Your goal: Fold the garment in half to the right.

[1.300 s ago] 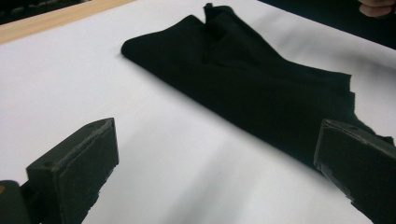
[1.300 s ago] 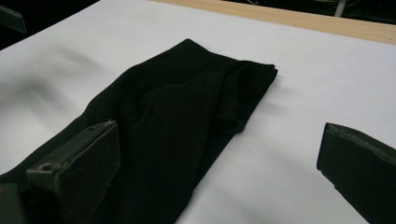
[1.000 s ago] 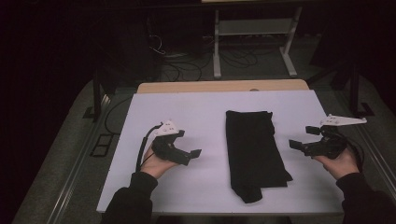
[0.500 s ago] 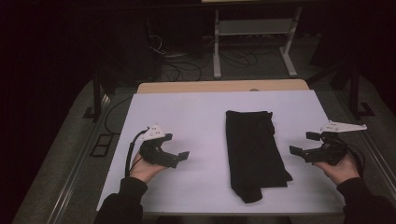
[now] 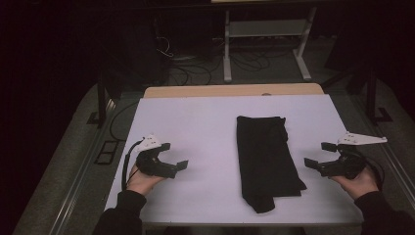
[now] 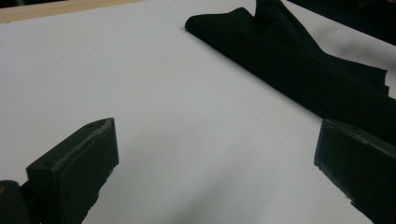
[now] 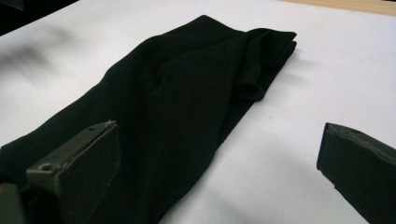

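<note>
Black folded cloth [image 5: 266,161] flat on white table [image 5: 195,122], between both grippers — touching neither. Long axis runs near-to-far, narrow end with small flap toward person, squarer end away. Right gripper [image 5: 320,155] nearer, jaws apart, empty, aimed at cloth's right edge; in right gripper view cloth [image 7: 177,102] lies ahead and left of fingers. Left gripper [image 5: 176,157] also wide open, farther off; cloth [image 6: 299,70] ahead-right of it. Fold layers hard to read — probably two or three.
</note>
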Tool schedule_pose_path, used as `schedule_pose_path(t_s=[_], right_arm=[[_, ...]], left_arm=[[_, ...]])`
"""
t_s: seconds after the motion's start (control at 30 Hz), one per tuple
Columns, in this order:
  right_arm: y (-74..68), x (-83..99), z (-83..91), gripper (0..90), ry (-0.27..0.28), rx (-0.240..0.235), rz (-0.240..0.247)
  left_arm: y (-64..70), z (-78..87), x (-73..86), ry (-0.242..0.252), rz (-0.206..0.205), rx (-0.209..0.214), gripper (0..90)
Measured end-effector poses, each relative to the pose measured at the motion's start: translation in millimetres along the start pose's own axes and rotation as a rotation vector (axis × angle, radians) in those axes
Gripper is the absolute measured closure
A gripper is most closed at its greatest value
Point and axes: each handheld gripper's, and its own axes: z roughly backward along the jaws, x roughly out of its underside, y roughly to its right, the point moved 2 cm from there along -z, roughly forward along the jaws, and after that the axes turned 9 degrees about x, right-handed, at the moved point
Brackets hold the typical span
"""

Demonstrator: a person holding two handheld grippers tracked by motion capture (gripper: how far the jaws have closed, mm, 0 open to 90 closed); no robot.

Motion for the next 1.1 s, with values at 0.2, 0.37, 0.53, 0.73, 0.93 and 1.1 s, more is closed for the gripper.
schedule_pose_path(t_s=[0.2,0.37,0.53,0.73,0.93,1.1], right_arm=[[-2.7,4.9,1.8,0.0,0.005,-0.002,0.012],[-3.9,8.9,2.8,0.0,0.006,-0.002,0.015],[-4.7,13.0,4.1,0.0,0.007,0.000,0.021],[-4.6,19.2,4.7,0.0,-0.002,-0.002,0.027],[-4.0,24.7,4.9,0.0,-0.001,0.000,0.023],[-4.5,28.1,5.2,0.0,0.001,-0.005,0.019]], left_arm=[[-5.9,9.8,9.9,0.019,0.016,-0.022,0.0],[-9.6,16.3,18.1,0.030,0.023,-0.038,0.0],[-12.2,23.8,22.0,0.054,0.025,-0.053,0.0],[-20.3,32.6,31.5,0.074,0.046,-0.089,0.0],[-26.1,44.4,39.2,0.065,0.051,-0.129,0.0],[-30.2,55.2,48.2,0.062,0.059,-0.154,0.0]])
